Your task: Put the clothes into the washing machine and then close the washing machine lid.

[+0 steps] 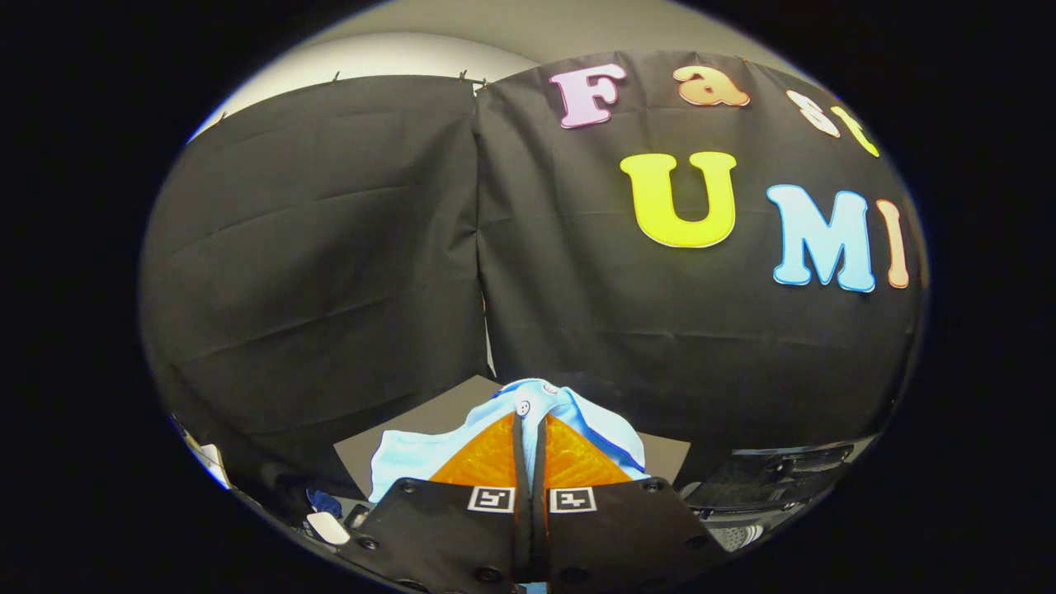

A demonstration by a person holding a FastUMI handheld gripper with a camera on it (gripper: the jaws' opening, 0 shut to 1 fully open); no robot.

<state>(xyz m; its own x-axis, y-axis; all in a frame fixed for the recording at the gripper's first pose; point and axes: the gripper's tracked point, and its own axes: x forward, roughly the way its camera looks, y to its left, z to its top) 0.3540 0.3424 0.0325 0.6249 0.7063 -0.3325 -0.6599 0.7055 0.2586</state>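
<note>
I am holding a light blue shirt clamped between the gripper's fingers, its cloth spilling over both sides of them. I judge the task barely begun: the shirt is not yet loaded, the lid not yet closed.

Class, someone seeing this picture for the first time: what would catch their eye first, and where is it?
First, the light blue buttoned garment, pinched between the fingers of the hand-held gripper and draping over both sides. Behind it hangs the black cloth wall; a dark board lies just beyond the fingers.
</note>
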